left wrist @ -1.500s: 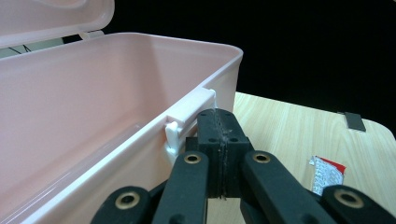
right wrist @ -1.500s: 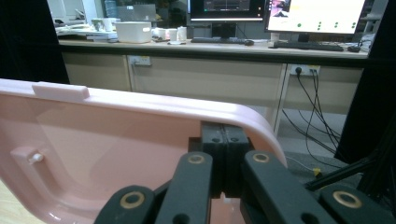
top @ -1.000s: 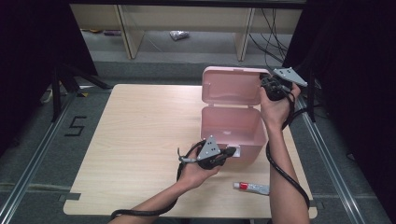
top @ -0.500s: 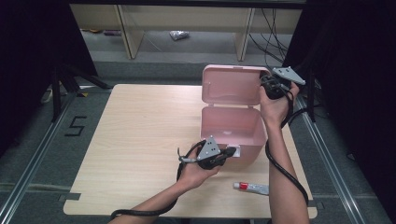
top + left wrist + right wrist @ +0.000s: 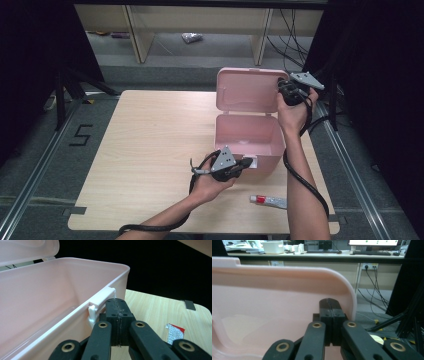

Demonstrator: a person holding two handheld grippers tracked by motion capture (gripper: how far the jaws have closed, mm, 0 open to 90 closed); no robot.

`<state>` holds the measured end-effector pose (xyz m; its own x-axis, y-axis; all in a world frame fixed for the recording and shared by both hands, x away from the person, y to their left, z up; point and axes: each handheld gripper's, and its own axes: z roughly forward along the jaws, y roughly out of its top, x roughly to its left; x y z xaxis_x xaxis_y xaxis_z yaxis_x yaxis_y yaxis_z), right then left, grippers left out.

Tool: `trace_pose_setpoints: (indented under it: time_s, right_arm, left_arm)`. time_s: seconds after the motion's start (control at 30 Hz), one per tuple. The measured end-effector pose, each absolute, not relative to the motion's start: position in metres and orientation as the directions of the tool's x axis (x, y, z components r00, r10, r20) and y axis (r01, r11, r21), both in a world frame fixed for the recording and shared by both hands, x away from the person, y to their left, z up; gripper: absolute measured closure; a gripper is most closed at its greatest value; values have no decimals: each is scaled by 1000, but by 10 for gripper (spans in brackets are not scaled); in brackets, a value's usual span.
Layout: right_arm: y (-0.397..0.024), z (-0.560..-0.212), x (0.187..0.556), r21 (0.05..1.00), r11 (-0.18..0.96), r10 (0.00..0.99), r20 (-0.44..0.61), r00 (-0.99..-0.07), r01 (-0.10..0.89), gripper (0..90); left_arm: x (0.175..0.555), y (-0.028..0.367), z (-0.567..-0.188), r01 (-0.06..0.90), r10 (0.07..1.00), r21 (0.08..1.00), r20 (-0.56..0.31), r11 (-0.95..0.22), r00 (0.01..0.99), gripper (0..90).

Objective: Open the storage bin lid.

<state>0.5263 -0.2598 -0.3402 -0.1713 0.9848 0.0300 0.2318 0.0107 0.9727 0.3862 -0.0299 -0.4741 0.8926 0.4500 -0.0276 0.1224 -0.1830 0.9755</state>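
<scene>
Holding lid: my right gripper [image 5: 288, 93], fingers together, props the pink box's lid [image 5: 247, 90] upright.
Steadying box: my left gripper [image 5: 243, 164], fingers together, presses by the front latch [image 5: 101, 302].
Tube [image 5: 268, 201]: near the surface's front right corner.

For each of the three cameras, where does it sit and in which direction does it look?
High view: above the person's side, looking forward and down at the table; both forearms show.
Left gripper view: on the left gripper, facing the pink box latch.
Right gripper view: on the right gripper, facing the lid.
All share the box.
</scene>
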Motion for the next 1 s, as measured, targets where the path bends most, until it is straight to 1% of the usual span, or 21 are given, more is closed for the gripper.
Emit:
trace_pose_setpoints:
  time_s: [0.1,0.4,0.47,0.5,0.6,0.73,0.8,0.83,0.87,0.93,1.0]
  right_arm:
    - [-261,-343,527,971,26,985,16,-172,240,900]
    - [-261,-353,530,960,22,986,26,-166,279,900]
    - [-261,-354,531,962,25,984,23,-174,272,900]
    - [-261,-354,531,960,10,985,39,-169,279,900]
    - [-261,-355,531,962,26,985,22,-172,272,900]
    - [-261,-356,529,961,8,986,38,-163,277,900]
    - [-261,-359,530,961,33,985,15,-170,276,900]
    - [-260,-360,529,955,22,985,30,-170,296,900]
    - [-261,-362,530,956,36,985,16,-174,290,900]
    - [-261,-366,531,953,28,985,25,-170,300,900]
    - [-261,-370,532,947,44,984,13,-176,317,900]
  left_arm:
    - [386,-30,-474,117,449,976,-22,-185,893,891]
    - [387,-30,-474,117,449,976,-24,-181,893,891]
    - [387,-30,-474,117,449,976,-24,-181,893,891]
    - [386,-30,-474,119,449,975,-23,-186,893,891]
    - [387,-30,-474,117,450,977,-24,-180,893,891]
    - [387,-30,-474,118,450,976,-23,-183,893,891]
    - [387,-30,-474,118,449,976,-24,-182,893,891]
    - [386,-30,-474,119,450,975,-23,-186,893,891]
    - [386,-30,-474,119,450,975,-23,-186,893,891]
    - [386,-30,-474,120,449,975,-23,-188,893,891]
    - [386,-30,-474,119,450,975,-23,-186,893,891]
